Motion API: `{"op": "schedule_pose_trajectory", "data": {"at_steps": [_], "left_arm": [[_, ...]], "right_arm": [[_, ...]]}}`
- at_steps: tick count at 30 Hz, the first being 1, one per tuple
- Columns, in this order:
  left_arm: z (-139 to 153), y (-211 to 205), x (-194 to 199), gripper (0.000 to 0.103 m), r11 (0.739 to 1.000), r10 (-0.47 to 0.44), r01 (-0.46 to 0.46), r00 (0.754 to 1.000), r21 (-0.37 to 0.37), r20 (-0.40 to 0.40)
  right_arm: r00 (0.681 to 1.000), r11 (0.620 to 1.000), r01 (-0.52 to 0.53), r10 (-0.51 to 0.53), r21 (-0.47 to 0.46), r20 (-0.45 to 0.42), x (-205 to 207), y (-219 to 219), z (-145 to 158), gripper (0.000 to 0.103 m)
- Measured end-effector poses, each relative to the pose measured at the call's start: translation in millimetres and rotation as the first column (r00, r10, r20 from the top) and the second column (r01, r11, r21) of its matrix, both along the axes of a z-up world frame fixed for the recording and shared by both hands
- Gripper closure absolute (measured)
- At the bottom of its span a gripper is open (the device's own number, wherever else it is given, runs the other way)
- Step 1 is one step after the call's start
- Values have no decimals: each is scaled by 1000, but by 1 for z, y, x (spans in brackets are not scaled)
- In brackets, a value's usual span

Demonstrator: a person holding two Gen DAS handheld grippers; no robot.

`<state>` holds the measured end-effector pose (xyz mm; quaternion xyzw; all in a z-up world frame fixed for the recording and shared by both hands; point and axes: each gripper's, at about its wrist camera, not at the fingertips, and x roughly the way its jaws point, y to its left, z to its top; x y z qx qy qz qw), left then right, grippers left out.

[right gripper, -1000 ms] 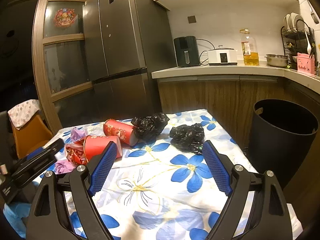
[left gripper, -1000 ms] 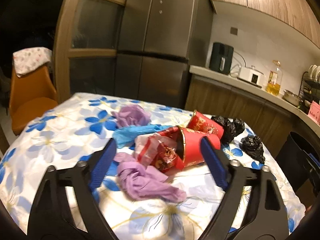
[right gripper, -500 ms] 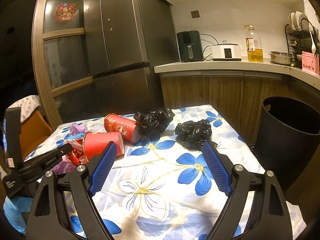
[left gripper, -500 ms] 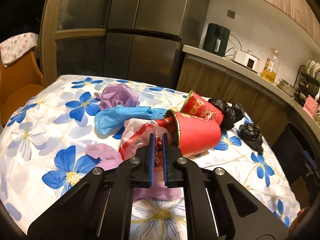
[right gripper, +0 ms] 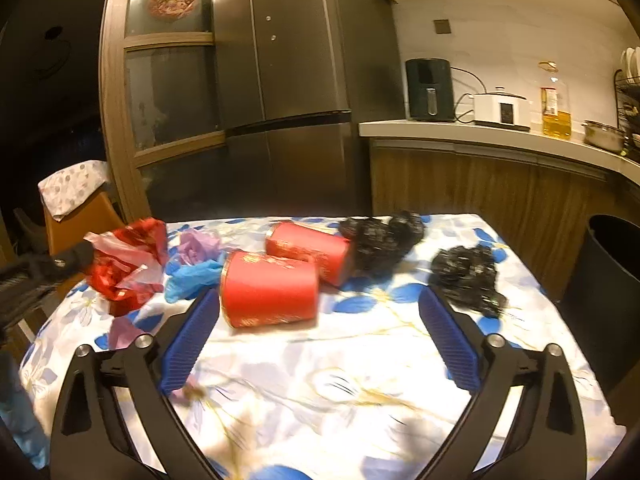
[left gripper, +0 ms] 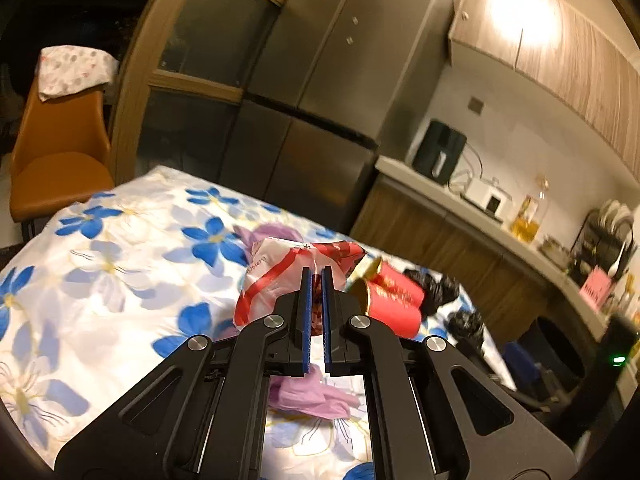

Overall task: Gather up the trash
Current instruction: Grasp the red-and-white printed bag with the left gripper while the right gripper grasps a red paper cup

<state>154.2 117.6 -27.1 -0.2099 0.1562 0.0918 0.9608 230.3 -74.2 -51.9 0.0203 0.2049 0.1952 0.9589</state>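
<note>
Trash in the form of a red-and-white wrapper (left gripper: 280,276) is pinched in your closed left tool (left gripper: 316,276), lifted off the bench (left gripper: 100,280); carry it steadily to the black bin (right gripper: 612,280), while your empty right tool (right gripper: 316,336), jaws opening wide, lines up on the near red cup (right gripper: 270,290).

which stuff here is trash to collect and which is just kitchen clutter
Job in hand:
- red and white wrapper, pinched in the left gripper
- two red paper cups
- two black plastic bags
- blue glove
- purple gloves
- black bin

Just lying about:
- air fryer
- rice cooker
- oil bottle
- orange chair
</note>
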Motion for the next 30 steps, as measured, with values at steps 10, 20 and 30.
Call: {"op": "schedule_pose_trajectory", "data": {"at_steps": [10,20,30], "left_arm": [[9,13,-21,100,1000,7,-7,999,4,46],[6,25,-21,100,1000,11,-11,999,2,40],[6,21,-19,100,1000,9,-9,999,5,36]], "right_arm": [[999,997,-19,16,-71,-40,33,57,-14,5],[991,999,0,-7,-53,-136,68,69,-31,6],[983,1000,-19,18,0,-185,74,58,-34,20]]}}
